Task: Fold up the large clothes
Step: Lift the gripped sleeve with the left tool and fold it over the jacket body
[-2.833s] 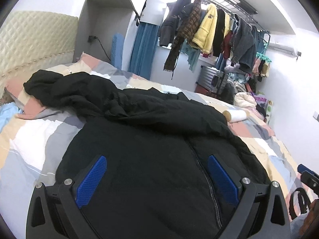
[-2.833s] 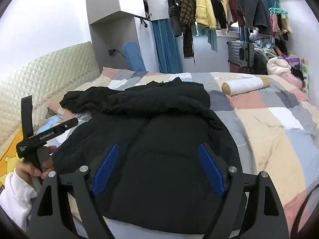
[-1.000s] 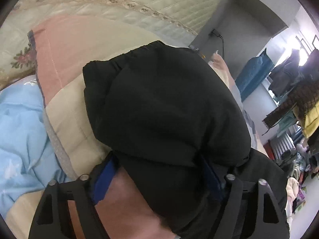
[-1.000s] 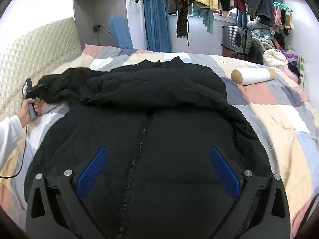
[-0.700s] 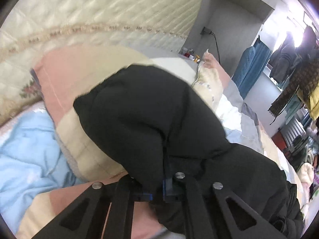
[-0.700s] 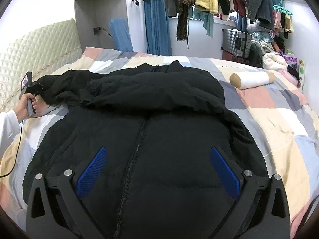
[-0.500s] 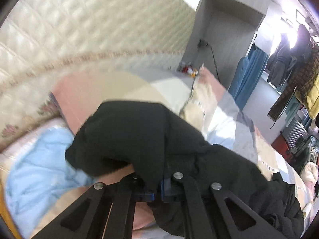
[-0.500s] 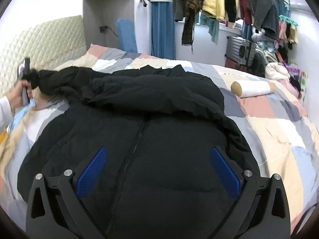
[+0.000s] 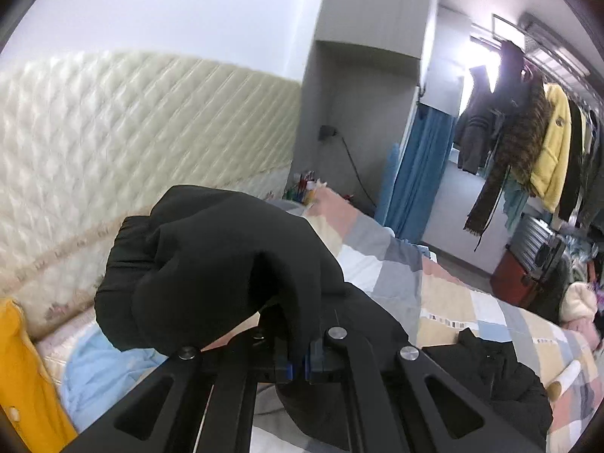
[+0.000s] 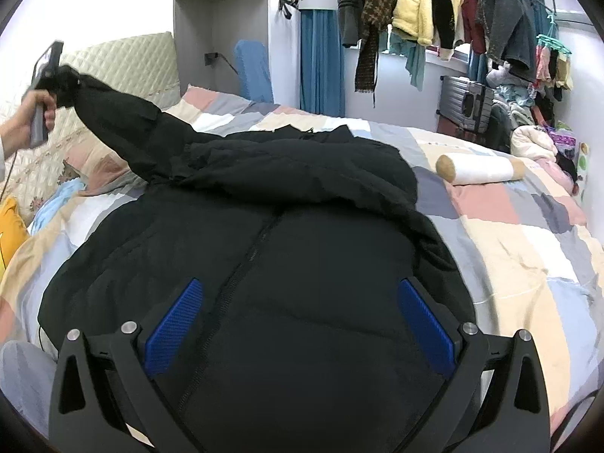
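Black jacket (image 10: 294,249): padded, zip front, lies spread on the bed with its hood folded over the chest; one sleeve (image 9: 211,264) is raised off the bed toward the headboard.
Bed cover (image 10: 528,249): patchwork of grey, pink, beige and white squares, creased, fully under the jacket body.
Headboard (image 9: 113,143): cream quilted padding with a floral trim band, just behind the raised sleeve.
Left gripper (image 9: 298,362): clenched on the sleeve cuff; black cloth bunches over and between the blue pads. In the right wrist view a hand (image 10: 36,113) holds it up beside the headboard.
Right gripper (image 10: 298,324): released, jaws wide, blue pads (image 10: 173,324) apart above the jacket's lower front; nothing between them.
Bolster (image 10: 479,168): white roll with tan ends, on the bed cover, well apart from the jacket on the side away from the headboard.
Bedding by headboard: pale blue cloth (image 9: 94,370) and a yellow cushion (image 9: 26,377), below the raised sleeve.
Room: grey wall niche (image 9: 362,113) with a plugged-in cable beside the headboard; blue curtain (image 10: 321,60); rail of hanging clothes (image 10: 434,7), including a yellow coat; grey suitcase (image 10: 468,105) beneath them.
Writing: none legible on jacket, grippers or walls.
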